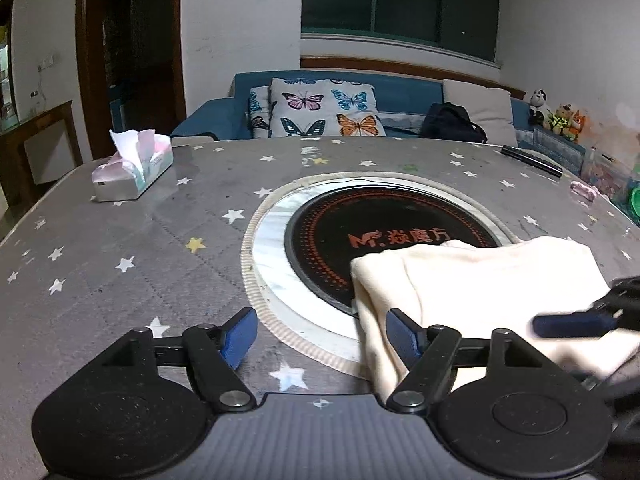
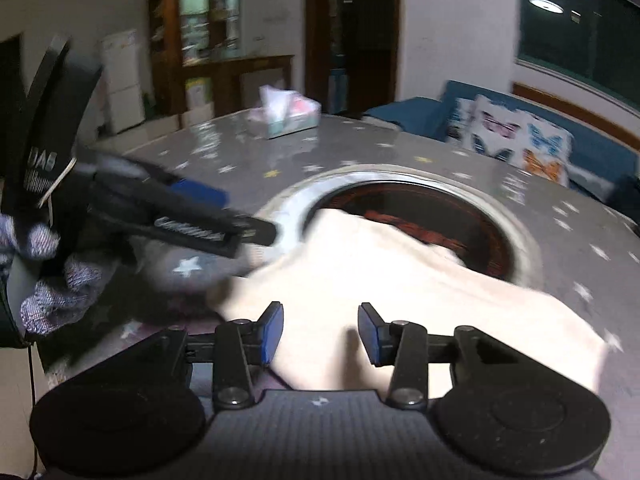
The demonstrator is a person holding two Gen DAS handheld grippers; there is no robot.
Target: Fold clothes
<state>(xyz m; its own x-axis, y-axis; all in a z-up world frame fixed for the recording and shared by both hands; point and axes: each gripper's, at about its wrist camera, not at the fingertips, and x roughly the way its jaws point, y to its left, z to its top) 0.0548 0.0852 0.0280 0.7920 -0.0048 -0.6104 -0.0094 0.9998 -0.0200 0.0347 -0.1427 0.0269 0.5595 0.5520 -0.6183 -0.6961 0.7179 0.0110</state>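
Looking along my right fingers (image 2: 320, 334), I see much of the picture smeared by blur: the far rim of the round cooker plate (image 2: 432, 224) and the stars on the grey cover of the counter (image 2: 580, 236) are soft, and the far edge of the cream garment (image 2: 400, 276) melts into the plate. My left fingers (image 2: 224, 216) enter this view from the left as a dark blurred bar with a blue pad, and I cannot read from here how they stand. The gloved hand (image 2: 52, 276) that holds them is cut by the left border.

In the left wrist view the picture is sharper, but the near part of the garment (image 1: 480, 280) is hidden behind my own right-hand blue pad, and its right end is covered by my other tool, which comes in blurred from the right edge.

My left fingers (image 1: 321, 336) are wide apart and hold nothing. The left pad is over the bare counter (image 1: 120, 240); the right pad lies against the left edge of the folded garment. My right fingers are apart too, less widely, with the cloth lying just ahead and under them; they do not clamp it.

The garment lies folded on the counter, ahead and right of my left fingers, partly over the cooker plate (image 1: 320, 240). A tissue box (image 1: 134, 168) is far ahead to the left.
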